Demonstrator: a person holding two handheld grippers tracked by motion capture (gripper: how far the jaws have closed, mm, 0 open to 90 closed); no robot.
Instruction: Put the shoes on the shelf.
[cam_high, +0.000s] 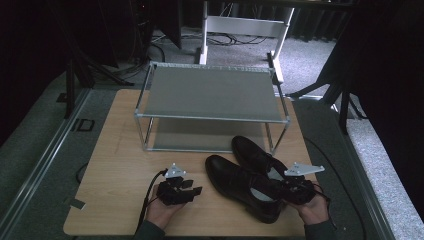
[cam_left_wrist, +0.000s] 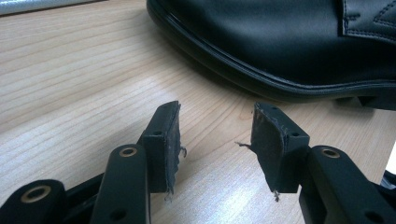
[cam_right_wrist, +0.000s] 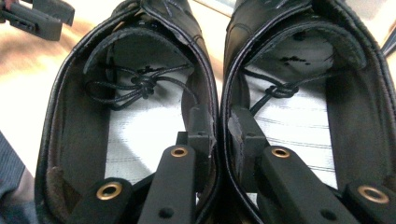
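Observation:
Two black leather lace-up shoes stand side by side on the wooden table (cam_high: 120, 165): the nearer shoe (cam_high: 235, 182) and the farther shoe (cam_high: 252, 152). My right gripper (cam_high: 282, 187) comes in at their heels. In the right gripper view one jaw is inside the left-hand shoe (cam_right_wrist: 135, 126) and the other inside the right-hand shoe (cam_right_wrist: 299, 126), so my right gripper (cam_right_wrist: 220, 123) is shut on their two touching inner walls. My left gripper (cam_high: 194, 187) rests low over the table, just left of the nearer shoe, open and holding nothing (cam_left_wrist: 215, 135). That shoe's side and sole (cam_left_wrist: 261, 37) lie just beyond its jaws.
A two-tier metal shoe rack (cam_high: 210, 92) with grey shelves stands at the table's far side, right behind the shoes. Bare wood lies to the left of the shoes. A white desk frame (cam_high: 240, 25) and cables are on the floor beyond.

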